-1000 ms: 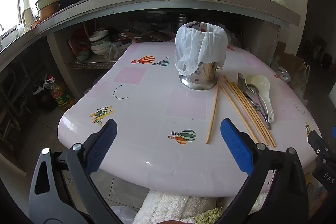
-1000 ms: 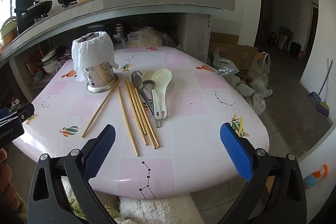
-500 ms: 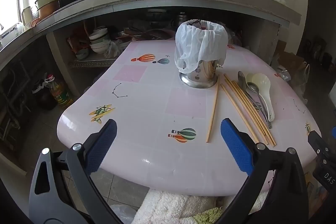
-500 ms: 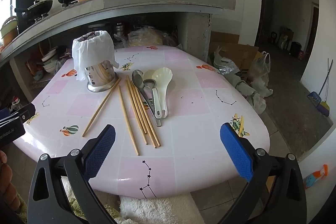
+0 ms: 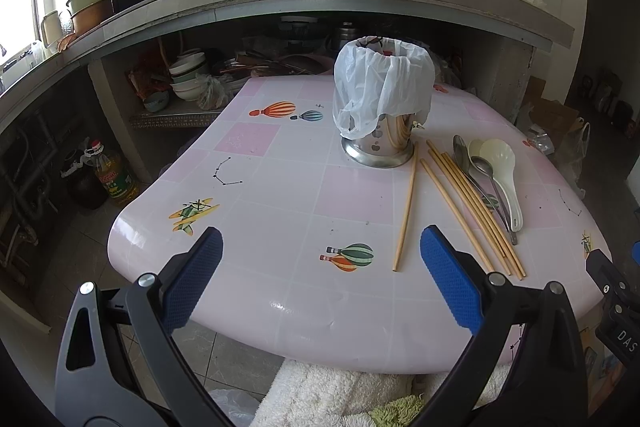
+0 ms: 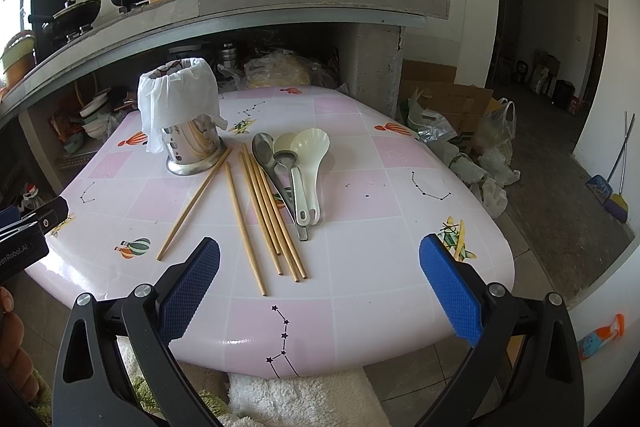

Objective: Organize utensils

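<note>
Nothing has yet been picked up: the left gripper [image 5: 320, 277] and the right gripper [image 6: 320, 277] are both held wide apart and empty at the near edge of the pink table [image 6: 400, 267], so the task is judged to be at its very start. The chopsticks [image 6: 268, 211] lie loose and fanned out on the table, one of them touching the base of the steel utensil holder [image 6: 192, 151] — its rim is covered by a white plastic bag [image 6: 176, 99]. Just beside the chopsticks, the spoons [image 6: 296, 167] are overlapped in a small pile. For the next move, one thin stick would have to be singled out, pinched, tipped upright and dropped into the holder. Little writing can be read — "DAS" on the other gripper's body at the edge of the left view, and "enRobot.AI" at the edge of the right view.
</note>
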`<state>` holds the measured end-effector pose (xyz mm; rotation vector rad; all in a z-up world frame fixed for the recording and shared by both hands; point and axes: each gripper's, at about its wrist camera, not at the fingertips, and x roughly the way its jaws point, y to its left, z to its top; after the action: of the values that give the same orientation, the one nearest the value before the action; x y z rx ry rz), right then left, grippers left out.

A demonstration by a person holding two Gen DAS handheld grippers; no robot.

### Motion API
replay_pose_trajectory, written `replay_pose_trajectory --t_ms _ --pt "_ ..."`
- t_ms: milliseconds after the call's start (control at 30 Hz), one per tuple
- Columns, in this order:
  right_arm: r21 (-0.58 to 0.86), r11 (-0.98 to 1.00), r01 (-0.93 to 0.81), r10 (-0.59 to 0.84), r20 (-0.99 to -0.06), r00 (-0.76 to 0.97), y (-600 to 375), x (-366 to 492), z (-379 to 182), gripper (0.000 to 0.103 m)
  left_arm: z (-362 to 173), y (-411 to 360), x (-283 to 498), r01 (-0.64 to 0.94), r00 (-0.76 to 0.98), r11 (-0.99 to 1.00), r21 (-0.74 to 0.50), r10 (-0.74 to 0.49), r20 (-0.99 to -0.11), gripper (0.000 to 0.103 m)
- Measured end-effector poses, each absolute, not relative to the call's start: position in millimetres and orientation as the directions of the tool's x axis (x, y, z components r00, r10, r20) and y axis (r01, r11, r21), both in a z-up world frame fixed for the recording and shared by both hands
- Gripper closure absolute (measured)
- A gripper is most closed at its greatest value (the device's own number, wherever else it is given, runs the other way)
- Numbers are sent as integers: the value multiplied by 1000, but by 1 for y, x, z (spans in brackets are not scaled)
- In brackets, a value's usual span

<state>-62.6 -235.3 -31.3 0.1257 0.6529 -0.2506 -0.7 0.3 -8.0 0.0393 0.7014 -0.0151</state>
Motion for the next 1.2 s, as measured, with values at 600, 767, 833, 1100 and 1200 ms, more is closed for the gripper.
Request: replay_pose_trajectory --t_ms 600,767,833,1100,1200 --pt "38 962 270 -190 -615 766 -235 -62 -31 5 -7 0 0 26 762 999 30 0 -647 7" --pt "38 962 270 -190 -615 766 -235 -62 -31 5 -7 0 0 26 762 999 30 -1 -648 7" --pt "39 962 270 -190 -615 766 -235 -62 -31 5 -7 0 0 26 762 999 30 -1 -648 7" --pt "38 962 269 -189 -616 765 -235 -62 -31 5 -7 0 0 26 761 999 29 -1 -648 7" --pt "37 963 266 -188 -617 764 -233 -61 -31 5 -9 -1 0 26 759 999 28 -1 -652 7"
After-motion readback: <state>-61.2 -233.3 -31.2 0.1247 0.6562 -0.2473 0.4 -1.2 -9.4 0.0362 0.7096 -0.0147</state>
